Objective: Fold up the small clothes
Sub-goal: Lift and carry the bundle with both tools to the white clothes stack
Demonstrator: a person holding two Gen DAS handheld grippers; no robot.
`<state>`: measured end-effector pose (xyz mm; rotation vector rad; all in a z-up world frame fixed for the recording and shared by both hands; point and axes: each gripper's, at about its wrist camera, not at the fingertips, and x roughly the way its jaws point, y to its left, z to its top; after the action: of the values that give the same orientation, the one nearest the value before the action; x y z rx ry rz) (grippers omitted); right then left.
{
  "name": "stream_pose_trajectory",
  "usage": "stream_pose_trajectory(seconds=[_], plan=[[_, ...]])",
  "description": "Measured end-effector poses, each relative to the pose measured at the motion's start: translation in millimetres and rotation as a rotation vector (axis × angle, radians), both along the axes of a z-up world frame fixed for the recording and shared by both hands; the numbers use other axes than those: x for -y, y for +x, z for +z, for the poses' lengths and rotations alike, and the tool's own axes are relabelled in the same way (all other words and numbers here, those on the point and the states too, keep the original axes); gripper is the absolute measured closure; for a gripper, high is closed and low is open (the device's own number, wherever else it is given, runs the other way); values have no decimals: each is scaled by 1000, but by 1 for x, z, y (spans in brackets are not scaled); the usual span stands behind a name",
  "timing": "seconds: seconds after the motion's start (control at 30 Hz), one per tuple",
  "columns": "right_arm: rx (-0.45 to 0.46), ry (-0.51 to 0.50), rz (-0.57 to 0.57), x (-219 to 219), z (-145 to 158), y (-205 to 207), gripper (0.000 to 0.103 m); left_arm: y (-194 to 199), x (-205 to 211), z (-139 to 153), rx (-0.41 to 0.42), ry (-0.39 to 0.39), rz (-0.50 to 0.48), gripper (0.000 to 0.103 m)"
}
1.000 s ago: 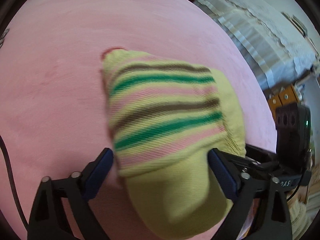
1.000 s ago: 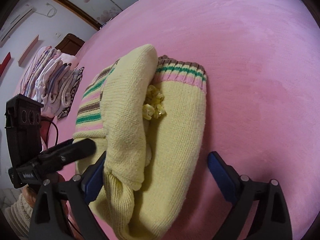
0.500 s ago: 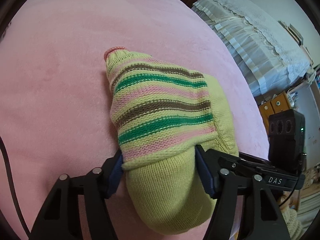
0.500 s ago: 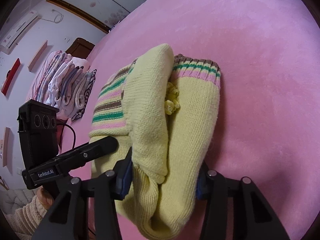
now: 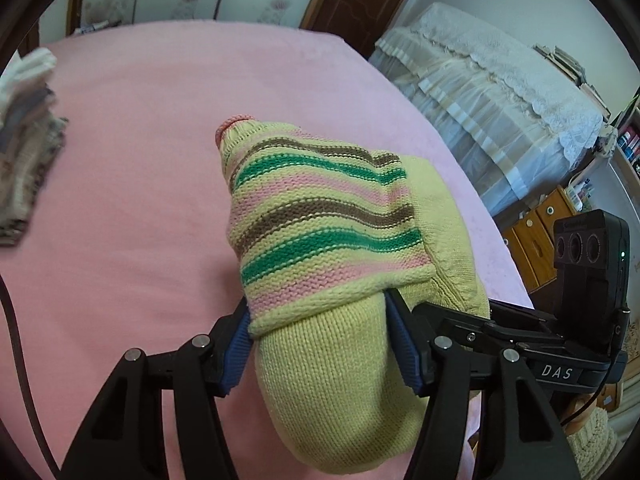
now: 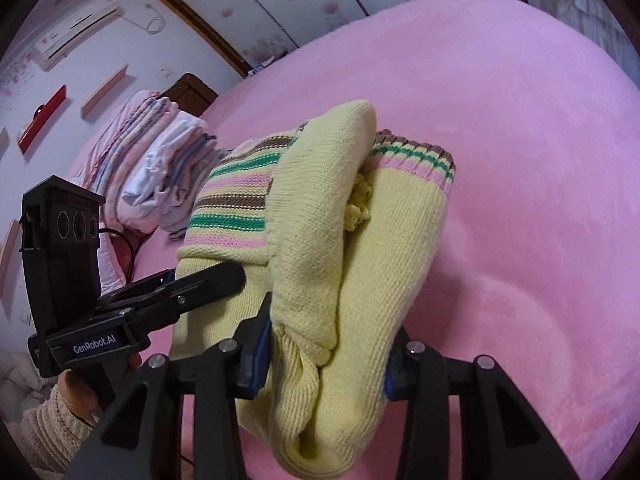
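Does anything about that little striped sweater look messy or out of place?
Nothing is damaged or spilled. The striped sweater is a thick, bunched bundle rather than a flat fold, squeezed by the left hand-held gripper and right hand-held gripper. A knobbly yellow trim pokes from between its layers.

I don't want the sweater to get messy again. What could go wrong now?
1. The folded sweater is pinched only at its near edge by the left tool and right tool, so the far, striped part may sag and come unfolded.
2. The top flap in the right view lies loose and could slip off.
3. If one tool pulls away from the other, the bundle could stretch or slip out onto the bed.
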<state>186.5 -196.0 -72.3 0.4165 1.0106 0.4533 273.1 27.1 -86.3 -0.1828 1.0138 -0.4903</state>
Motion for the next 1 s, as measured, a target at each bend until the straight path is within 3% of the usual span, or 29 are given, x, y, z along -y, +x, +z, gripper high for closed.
stream_pose_trajectory(seconds=[0.27,0.47,0.6,0.77,1.0], plan=[[57,64,57,-97,68,5,62,-3,-111,94,72,68,68,42],[94,111,113,-208,124,64,62,41,-233,164,132,140,133,42],[116,130,138,-282,151,111,62,85,-307,195,161,198,189,41],[126,139,145,-368,158,172,62,146,-381,203,166,282,257,41],[82,152,98,-442,115,239,61,230,-442,155,104,323,328,41]])
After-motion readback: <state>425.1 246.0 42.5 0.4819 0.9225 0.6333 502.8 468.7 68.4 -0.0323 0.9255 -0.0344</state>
